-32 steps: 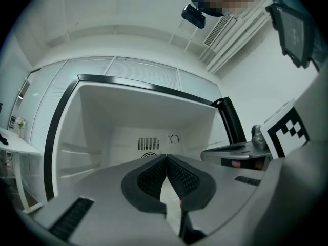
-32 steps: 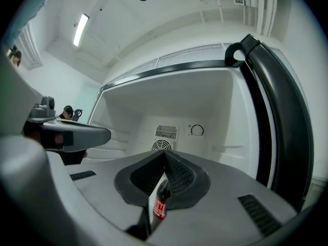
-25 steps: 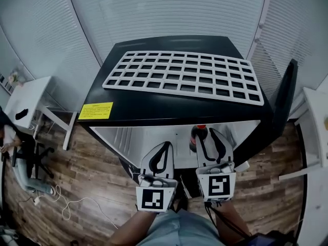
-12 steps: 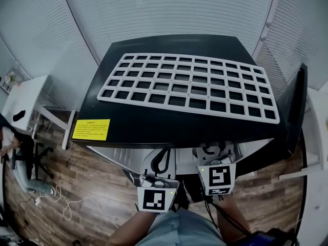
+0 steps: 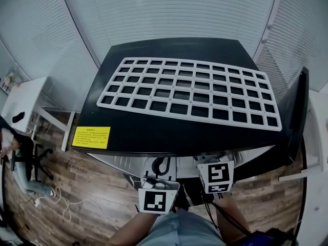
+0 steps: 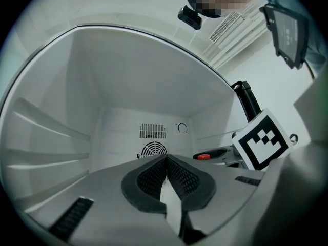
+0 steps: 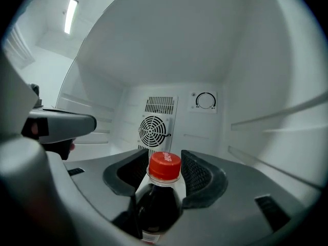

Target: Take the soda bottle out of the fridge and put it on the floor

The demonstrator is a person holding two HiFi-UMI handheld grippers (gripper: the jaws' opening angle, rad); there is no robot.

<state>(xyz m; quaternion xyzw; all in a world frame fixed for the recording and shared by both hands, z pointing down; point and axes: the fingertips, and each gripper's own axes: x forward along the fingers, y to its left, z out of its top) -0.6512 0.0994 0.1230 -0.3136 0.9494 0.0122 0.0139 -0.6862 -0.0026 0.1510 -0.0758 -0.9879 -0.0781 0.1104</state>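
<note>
Reaching deeper into the fridge (image 7: 241, 70), the right gripper (image 7: 164, 157) has just spread its jaws wide, straddling the bottle (image 7: 158, 206) ungripped; the left gripper (image 6: 166, 161) is closed, empty. Grasping looks next.

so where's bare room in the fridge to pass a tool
Free: between the soda bottle and the fan vent behind it, and out to the railed left wall and right wall. Crowded at the mouth: the right tool, jaws just closing slightly, has the bottle between them, the shut left tool alongside.
</note>
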